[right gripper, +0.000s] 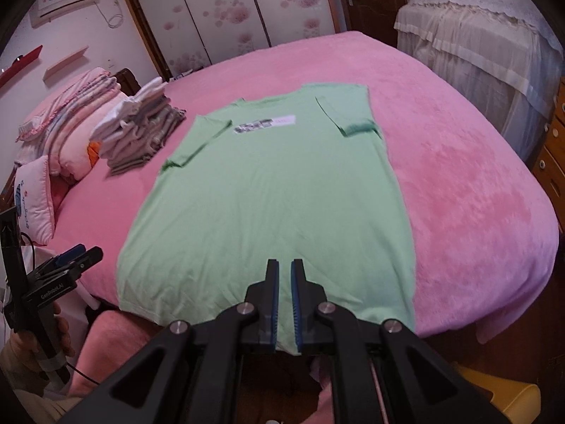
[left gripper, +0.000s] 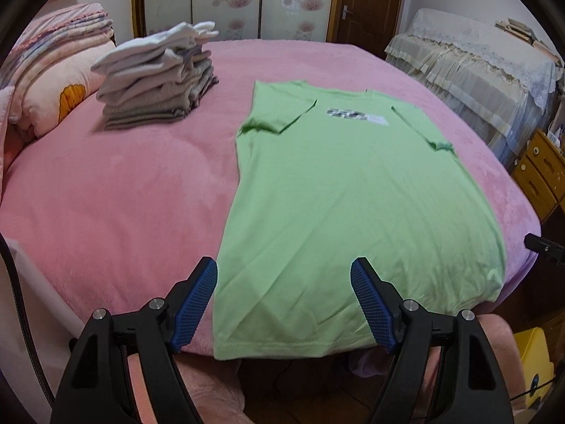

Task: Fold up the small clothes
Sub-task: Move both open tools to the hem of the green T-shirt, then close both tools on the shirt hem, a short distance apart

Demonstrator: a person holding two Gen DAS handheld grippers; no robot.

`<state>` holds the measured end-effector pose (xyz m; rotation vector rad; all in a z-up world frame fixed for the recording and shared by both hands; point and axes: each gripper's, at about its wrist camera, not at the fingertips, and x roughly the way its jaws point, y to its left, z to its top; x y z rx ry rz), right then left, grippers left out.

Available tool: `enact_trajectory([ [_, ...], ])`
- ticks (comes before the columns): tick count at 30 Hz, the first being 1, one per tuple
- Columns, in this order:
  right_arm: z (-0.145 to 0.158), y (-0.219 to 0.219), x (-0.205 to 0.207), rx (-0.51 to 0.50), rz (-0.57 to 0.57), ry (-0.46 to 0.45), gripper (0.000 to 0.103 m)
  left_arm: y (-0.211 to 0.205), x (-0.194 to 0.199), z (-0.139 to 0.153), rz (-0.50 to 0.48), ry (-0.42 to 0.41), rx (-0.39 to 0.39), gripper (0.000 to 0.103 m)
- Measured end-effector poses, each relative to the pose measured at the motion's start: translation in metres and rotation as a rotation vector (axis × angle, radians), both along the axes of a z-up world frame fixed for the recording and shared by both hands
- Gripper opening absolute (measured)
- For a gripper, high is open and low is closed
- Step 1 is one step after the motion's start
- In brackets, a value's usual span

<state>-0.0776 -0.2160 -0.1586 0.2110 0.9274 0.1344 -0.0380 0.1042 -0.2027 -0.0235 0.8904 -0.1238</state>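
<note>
A light green T-shirt (left gripper: 339, 190) lies flat on the pink bed (left gripper: 116, 190), both sleeves folded inward, hem at the near edge. It also shows in the right wrist view (right gripper: 275, 190). My left gripper (left gripper: 284, 268) is wide open above the shirt's hem, near its left corner, holding nothing. My right gripper (right gripper: 284, 265) hovers over the middle of the hem with its jaws nearly together, a thin gap between them and nothing held. The left gripper also shows at the left of the right wrist view (right gripper: 76, 252).
A stack of folded clothes (left gripper: 159, 81) sits at the bed's far left, next to pillows and a folded quilt (left gripper: 53, 53). A covered piece of furniture (left gripper: 476, 60) and a wooden drawer unit (left gripper: 540, 169) stand to the right. A yellow object (right gripper: 501, 388) is on the floor.
</note>
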Motion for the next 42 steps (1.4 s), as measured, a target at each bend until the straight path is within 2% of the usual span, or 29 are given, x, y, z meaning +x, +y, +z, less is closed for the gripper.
enact_trajectory([
  [2, -0.010, -0.011, -0.006, 0.001, -0.014, 0.010, 0.025, 0.005, -0.003, -0.016, -0.006, 0.034, 0.005, 0.077],
  [3, -0.014, -0.016, -0.010, -0.001, -0.022, 0.009, 0.037, 0.006, -0.003, -0.022, -0.007, 0.050, 0.006, 0.077],
  [4, -0.017, -0.020, -0.013, -0.011, -0.032, 0.007, 0.040, 0.009, -0.004, -0.028, -0.011, 0.067, 0.000, 0.077],
  [10, -0.031, -0.040, -0.028, -0.039, -0.030, 0.015, 0.040, 0.030, -0.007, -0.051, 0.025, 0.106, -0.029, 0.077],
  [16, -0.050, -0.062, -0.034, -0.042, -0.050, 0.061, 0.040, 0.050, -0.008, -0.068, 0.070, 0.161, -0.071, 0.077],
  [26, -0.076, -0.083, -0.030, -0.030, -0.067, 0.122, 0.040, 0.053, -0.007, -0.084, 0.045, 0.230, -0.075, 0.077],
  [36, -0.102, -0.092, -0.019, -0.024, -0.026, 0.160, 0.040, 0.064, -0.015, -0.099, 0.013, 0.266, -0.198, 0.077],
  [38, -0.107, -0.096, -0.018, -0.005, -0.028, 0.166, 0.040, 0.066, -0.014, -0.103, 0.010, 0.272, -0.209, 0.074],
  [40, -0.110, -0.099, -0.017, 0.018, -0.027, 0.168, 0.040, 0.066, -0.011, -0.107, -0.011, 0.278, -0.233, 0.065],
  [42, -0.114, -0.101, -0.014, 0.035, -0.027, 0.172, 0.040, 0.065, -0.008, -0.110, -0.025, 0.270, -0.229, 0.064],
])
